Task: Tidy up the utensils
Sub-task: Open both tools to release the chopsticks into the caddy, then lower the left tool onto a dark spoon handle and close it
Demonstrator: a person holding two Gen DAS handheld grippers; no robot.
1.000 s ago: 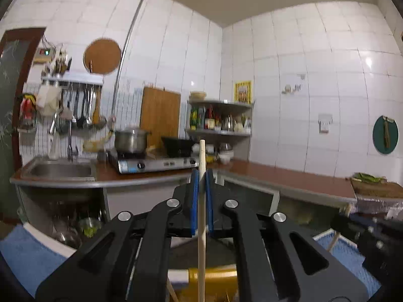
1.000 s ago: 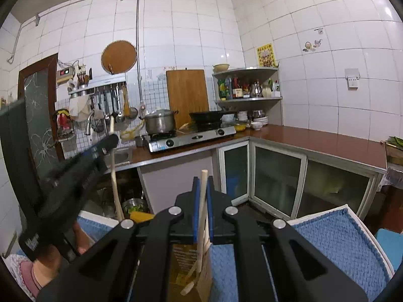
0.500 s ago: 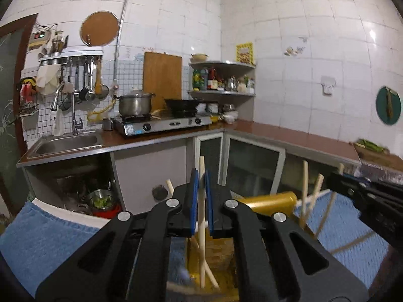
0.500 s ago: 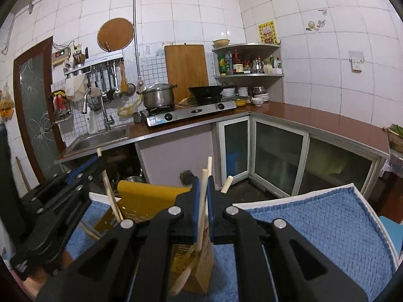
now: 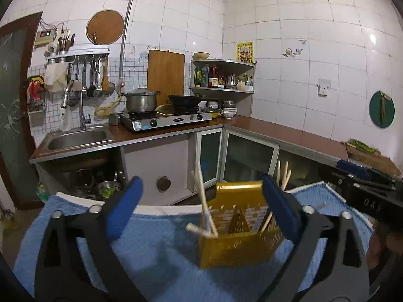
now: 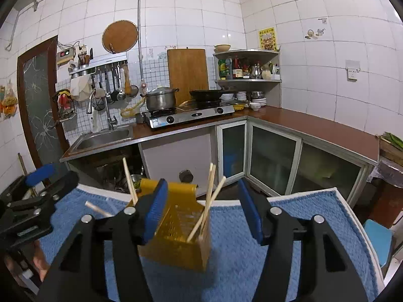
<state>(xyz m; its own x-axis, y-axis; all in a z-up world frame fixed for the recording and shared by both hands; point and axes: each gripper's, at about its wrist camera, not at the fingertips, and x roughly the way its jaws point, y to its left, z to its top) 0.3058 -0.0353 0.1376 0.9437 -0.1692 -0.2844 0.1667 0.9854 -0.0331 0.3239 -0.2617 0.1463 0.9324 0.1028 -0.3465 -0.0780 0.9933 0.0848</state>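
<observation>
I hold 2 grippers over a blue towel spread on a table in a white-tiled kitchen. My left gripper has its blue-padded fingers spread wide apart, gripping nothing. My right gripper is likewise spread wide and empty. Between and just beyond the fingers of each stands a yellow perforated utensil holder on the towel. Wooden chopsticks lean inside it at different angles, some in a left compartment, others in a right one. Behind, a sink, a gas stove with a steel pot, and a cutting board line the counter.
</observation>
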